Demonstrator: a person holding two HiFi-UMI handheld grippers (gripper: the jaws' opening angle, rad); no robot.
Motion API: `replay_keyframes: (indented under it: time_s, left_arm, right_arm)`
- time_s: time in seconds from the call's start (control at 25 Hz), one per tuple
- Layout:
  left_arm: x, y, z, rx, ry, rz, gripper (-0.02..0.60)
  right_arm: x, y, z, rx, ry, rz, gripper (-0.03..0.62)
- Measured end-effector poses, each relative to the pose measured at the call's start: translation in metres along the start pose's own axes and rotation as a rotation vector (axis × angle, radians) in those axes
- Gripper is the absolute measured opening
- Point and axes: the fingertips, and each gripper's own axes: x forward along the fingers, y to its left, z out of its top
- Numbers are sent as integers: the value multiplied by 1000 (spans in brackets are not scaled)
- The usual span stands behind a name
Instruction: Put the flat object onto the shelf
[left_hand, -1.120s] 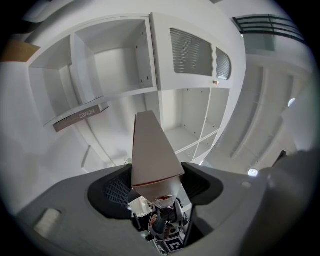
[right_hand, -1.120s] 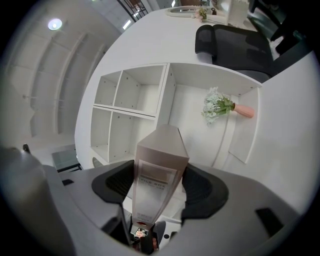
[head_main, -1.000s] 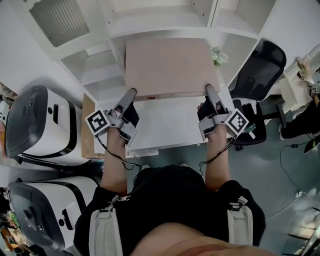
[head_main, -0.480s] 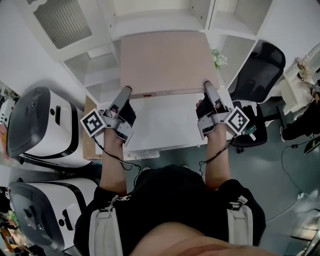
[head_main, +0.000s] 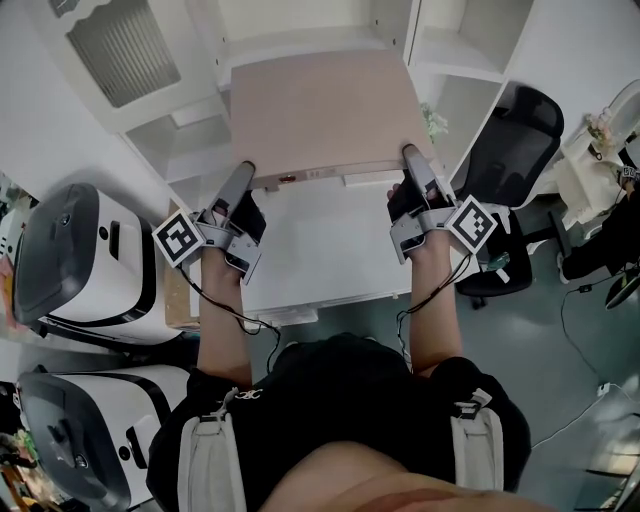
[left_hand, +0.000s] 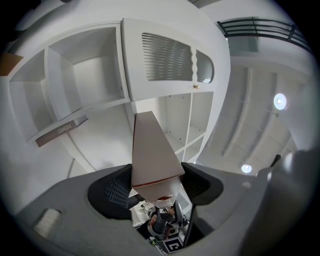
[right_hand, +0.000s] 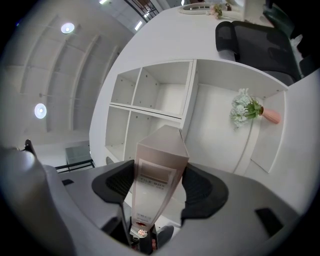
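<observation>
A flat pinkish-beige file box (head_main: 320, 115) is held level in the air in front of the white shelf unit (head_main: 300, 38). My left gripper (head_main: 243, 172) is shut on its near left corner, and my right gripper (head_main: 410, 155) is shut on its near right corner. In the left gripper view the box (left_hand: 150, 150) runs edge-on between the dark pads (left_hand: 112, 192) toward the open compartments (left_hand: 90, 75). The box's labelled side (right_hand: 157, 170) sits between the pads (right_hand: 200, 190) in the right gripper view, pointing at the shelf cells (right_hand: 150, 95).
A white table (head_main: 320, 255) lies under the box. A black office chair (head_main: 510, 130) stands at the right, and two white machines (head_main: 80, 250) at the left. A small vase of flowers (right_hand: 247, 110) sits in a right-hand shelf cell. A louvered cabinet door (left_hand: 167, 57) is up left.
Both grippers have carried the box forward and up toward the shelf; its far edge now reaches further over the shelf unit. The grips are unchanged.
</observation>
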Motion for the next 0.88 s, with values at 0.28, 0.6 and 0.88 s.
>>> replay_keyframes:
  time_s: [0.28, 0.6, 0.88]
  left_arm:
    - [8, -15, 13, 41, -22, -23, 308]
    - [24, -9, 39, 49, -48, 10, 310]
    - [49, 5, 55, 79, -50, 32, 316]
  right_arm:
    - [11, 8, 5, 10, -13, 37, 296]
    - [41, 1, 7, 46, 3, 7, 296]
    - [68, -10, 20, 66, 3, -35, 296]
